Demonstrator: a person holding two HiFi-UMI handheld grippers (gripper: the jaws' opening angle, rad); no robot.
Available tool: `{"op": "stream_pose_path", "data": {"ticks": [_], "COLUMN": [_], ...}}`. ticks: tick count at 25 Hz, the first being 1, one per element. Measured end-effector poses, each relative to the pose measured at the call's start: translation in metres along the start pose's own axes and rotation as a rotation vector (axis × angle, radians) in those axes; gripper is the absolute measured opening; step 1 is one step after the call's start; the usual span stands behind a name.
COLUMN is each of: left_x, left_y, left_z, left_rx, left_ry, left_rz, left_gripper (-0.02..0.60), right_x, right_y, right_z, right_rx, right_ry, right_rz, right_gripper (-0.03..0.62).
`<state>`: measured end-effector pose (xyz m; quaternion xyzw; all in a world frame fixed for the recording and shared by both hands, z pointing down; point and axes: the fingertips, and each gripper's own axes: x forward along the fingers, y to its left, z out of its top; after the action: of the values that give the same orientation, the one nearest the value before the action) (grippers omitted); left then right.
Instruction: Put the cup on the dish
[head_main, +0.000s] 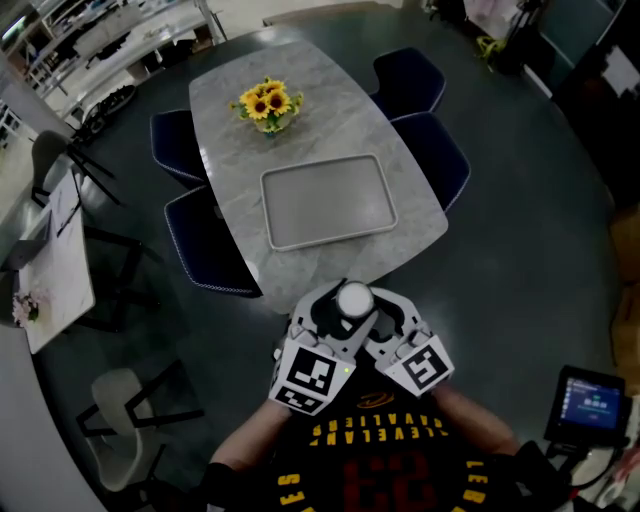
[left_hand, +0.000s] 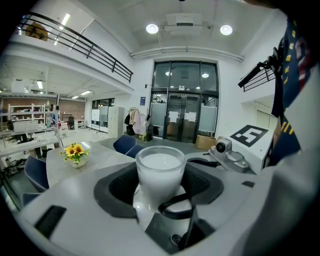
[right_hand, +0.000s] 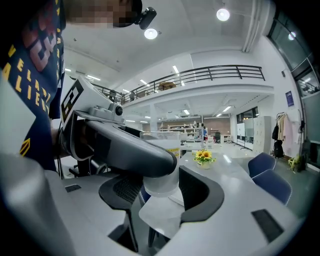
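A dark grey floor (head_main: 520, 260) fills the room, and 1 long table with a pale grey marbled top (head_main: 330, 130) stands in the middle of it. Nearest the person, 2 grippers meet in front of a black shirt with yellow lettering (head_main: 385, 470). Between them stands 1 translucent white plastic cup (head_main: 354, 298), upright, rim up, off the table's near end and not over it.

The left gripper (head_main: 335, 312) has its dark pads closed against the cup's sides, as the left gripper view shows. The right gripper (head_main: 385, 315) comes in from the other side. Its own view shows its 2 pads drawn in around the cup's lower part, with the left gripper's body crossing just above.

Farther out, 1 light grey rectangular tray-shaped dish (head_main: 328, 200) lies bare on the near half of the table, well apart from the cup. Beyond it sits 1 small vase of yellow sunflowers (head_main: 267, 102). 4 dark blue chairs (head_main: 408, 80) stand at the table, 2 on each long side.
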<state>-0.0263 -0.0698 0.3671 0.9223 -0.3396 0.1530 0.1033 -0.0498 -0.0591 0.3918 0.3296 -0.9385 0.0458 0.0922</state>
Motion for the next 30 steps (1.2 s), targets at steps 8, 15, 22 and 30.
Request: {"op": "stream_pose_path", "data": {"ticks": [8,15,22,30], "left_x": [0.011,0.037,0.096,0.155], "left_y": [0.012,0.033,0.052,0.065], "left_z": [0.001,0.008,0.022,0.044], "left_rx": [-0.007,-0.020,-0.027,-0.049], "left_ry": [0.017,0.033,0.052,0.046], "left_rz": [0.020,0.074,0.109,0.153], "left_gripper": [0.264,0.264,0.264,0.264], "right_x": [0.009,0.024,0.033,0.034], "right_y": [-0.012,-0.040,-0.103,-0.167], "right_z": [-0.002,-0.002,-0.008,-0.007], "right_rx": [0.030,0.030,0.024,0.007], "right_ry": [0.012,-0.002,0.014,0.016], "right_rz": [0.022,0.080,0.116,0.161], "right_gripper": [0.233,0.233,0.234,0.233]}}
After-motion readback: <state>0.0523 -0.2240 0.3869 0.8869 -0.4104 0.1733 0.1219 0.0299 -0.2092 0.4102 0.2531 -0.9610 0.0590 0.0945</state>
